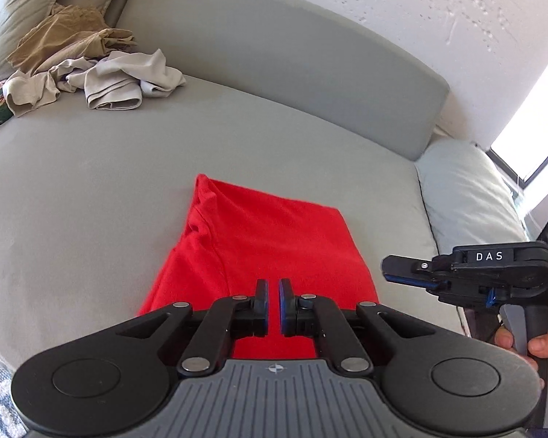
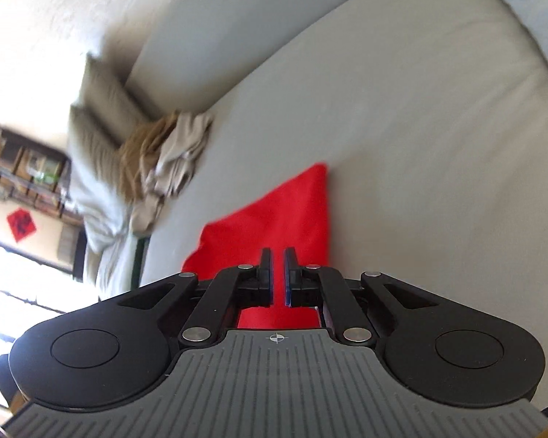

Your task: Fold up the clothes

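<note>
A: Where was the red shirt (image 1: 259, 241)?

B: Flat on the grey sofa seat (image 1: 91, 189), folded into a long strip with the collar at the far end. In the left wrist view it ran straight ahead of the left gripper (image 1: 273, 294).

A: Was that gripper pinching it?

B: No. Its jaws were pressed nearly together with only a thin slit between them and nothing caught there. The shirt simply lay beneath.

A: And the right gripper (image 2: 277, 261)?

B: Much the same: jaws almost together, holding nothing, with the red cloth under and ahead of them. From the left camera it showed side-on, off the shirt's right edge, a hand (image 1: 540, 346) around its handle.

A: Anything else on the sofa?

B: A heap of beige and tan clothes (image 1: 87, 73) far back by the pillows (image 1: 14, 7), well apart from the shirt. The right view was blurred, so I could not sort that pile into separate pieces.
</note>
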### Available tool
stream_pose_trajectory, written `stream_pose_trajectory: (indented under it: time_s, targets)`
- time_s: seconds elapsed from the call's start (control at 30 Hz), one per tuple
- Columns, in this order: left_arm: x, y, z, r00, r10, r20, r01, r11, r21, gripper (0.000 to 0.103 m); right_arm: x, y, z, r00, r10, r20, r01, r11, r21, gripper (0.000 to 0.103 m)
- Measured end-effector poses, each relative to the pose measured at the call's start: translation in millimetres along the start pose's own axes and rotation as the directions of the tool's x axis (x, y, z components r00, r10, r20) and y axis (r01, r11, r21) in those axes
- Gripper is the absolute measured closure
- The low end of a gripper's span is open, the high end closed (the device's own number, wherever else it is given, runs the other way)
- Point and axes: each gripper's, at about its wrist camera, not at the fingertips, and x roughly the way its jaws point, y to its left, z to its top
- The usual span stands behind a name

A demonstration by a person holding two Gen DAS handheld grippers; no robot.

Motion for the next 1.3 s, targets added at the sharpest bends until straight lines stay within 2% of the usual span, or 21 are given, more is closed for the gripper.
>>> stream_pose_trajectory:
  time_s: [0.1,0.2,0.3,0.37,0.43,0.5,0.6,0.7,0.77,0.83,0.87,0.93,0.97,1.0,1.03,1.07,1.1,1.13,1.2,1.23,1.3]
  targets:
    - [8.1,-8.9,-22.6,0.996,0.005,-0.086,-0.002,1.0,0.027,0.099,7.3,27.3,-35.4,0.995,0.021,-0.1,-0.033,0.992,-0.119,0.095]
    - [15.2,-13.5,-45.0,0.985,0.017,-0.171,-0.007,0.998,0.057,0.097,19.2,38.7,-67.7,0.976,-0.064,-0.21,0.02,0.978,-0.209,0.093]
    - [6.4,-10.9,-57.6,0.978,0.046,-0.205,-0.035,0.998,0.057,0.095,7.6,21.3,-87.6,0.954,-0.088,-0.286,0.038,0.984,-0.175,0.095]
    - [-0.1,-7.8,-60.2,0.966,0.087,-0.244,-0.073,0.995,0.068,0.096,-7.1,10.0,-92.8,0.939,-0.133,-0.318,0.086,0.984,-0.158,0.094]
    - [-11.5,-4.9,-63.3,0.965,0.085,-0.247,-0.07,0.995,0.066,0.096,-27.6,3.3,-98.1,0.937,-0.155,-0.314,0.111,0.982,-0.153,0.087]
    - [-22.9,-1.1,-63.0,0.976,0.029,-0.217,-0.025,0.999,0.021,0.096,-49.0,0.3,-99.5,0.952,-0.148,-0.268,0.108,0.981,-0.159,0.086]
    - [-26.4,-2.9,-55.4,0.994,-0.002,-0.112,-0.001,1.0,-0.026,0.093,-69.4,4.8,-92.3,0.984,-0.089,-0.155,0.066,0.987,-0.15,0.085]
    - [-11.7,-11.5,-48.3,0.999,0.022,-0.041,-0.023,1.0,-0.02,0.091,-61.5,19.1,-79.7,0.997,-0.02,-0.078,0.008,0.988,-0.153,0.085]
    - [10.4,-18.3,-49.2,0.99,0.082,-0.118,-0.081,0.997,0.014,0.091,-39.4,30.3,-77.4,0.996,-0.042,-0.081,0.027,0.984,-0.175,0.084]
    - [16.9,-20.9,-55.5,0.978,0.118,-0.171,-0.114,0.993,0.034,0.089,-13.9,33.3,-83.2,0.975,-0.176,-0.136,0.147,0.968,-0.202,0.082]
    - [12.0,-21.9,-56.7,0.976,0.121,-0.181,-0.114,0.992,0.044,0.088,-6.4,30.9,-88.3,0.959,-0.225,-0.171,0.187,0.959,-0.214,0.089]
    - [-1.5,-17.8,-57.7,0.97,0.1,-0.221,-0.094,0.995,0.039,0.088,-14.8,25.8,-96.6,0.955,-0.214,-0.206,0.17,0.962,-0.213,0.088]
    - [-10.5,-12.7,-58.2,0.972,0.073,-0.224,-0.069,0.997,0.027,0.087,-21.8,24.2,-97.8,0.952,-0.203,-0.231,0.158,0.967,-0.198,0.079]
    - [-20.5,-5.9,-57.6,0.977,0.049,-0.208,-0.048,0.999,0.01,0.084,-29.9,22.1,-97.9,0.95,-0.189,-0.248,0.146,0.972,-0.182,0.071]
    - [-30.1,2.9,-54.9,0.984,0.036,-0.177,-0.039,0.999,-0.013,0.075,-40.0,19.4,-97.6,0.955,-0.173,-0.242,0.133,0.976,-0.171,0.054]
    - [-38.8,12.5,-50.9,0.99,0.033,-0.139,-0.039,0.998,-0.042,0.066,-50.2,16.3,-96.6,0.964,-0.155,-0.216,0.121,0.979,-0.162,0.046]
    - [-45.5,22.6,-46.3,0.994,0.036,-0.1,-0.043,0.996,-0.075,0.051,-59.2,12.9,-94.0,0.973,-0.136,-0.187,0.109,0.983,-0.147,0.046]
    - [-50.2,33.2,-40.8,0.997,0.044,-0.06,-0.051,0.992,-0.112,0.043,-63.5,8.4,-89.0,0.979,-0.115,-0.166,0.097,0.989,-0.114,0.046]
    - [-50.3,51.9,-29.7,0.998,0.062,-0.016,-0.064,0.981,-0.183,0.034,-64.7,-2.5,-76.3,0.988,-0.074,-0.137,0.071,0.997,-0.025,0.046]
    - [-46.0,59.3,-23.8,0.998,0.065,-0.007,-0.065,0.975,-0.211,0.033,-65.3,-7.9,-70.0,0.991,-0.055,-0.121,0.057,0.998,0.02,0.046]
    - [-31.0,69.8,-12.2,0.998,0.052,-0.025,-0.056,0.969,-0.241,0.031,-60.0,-19.1,-62.0,0.993,-0.033,-0.114,0.044,0.994,0.096,0.046]
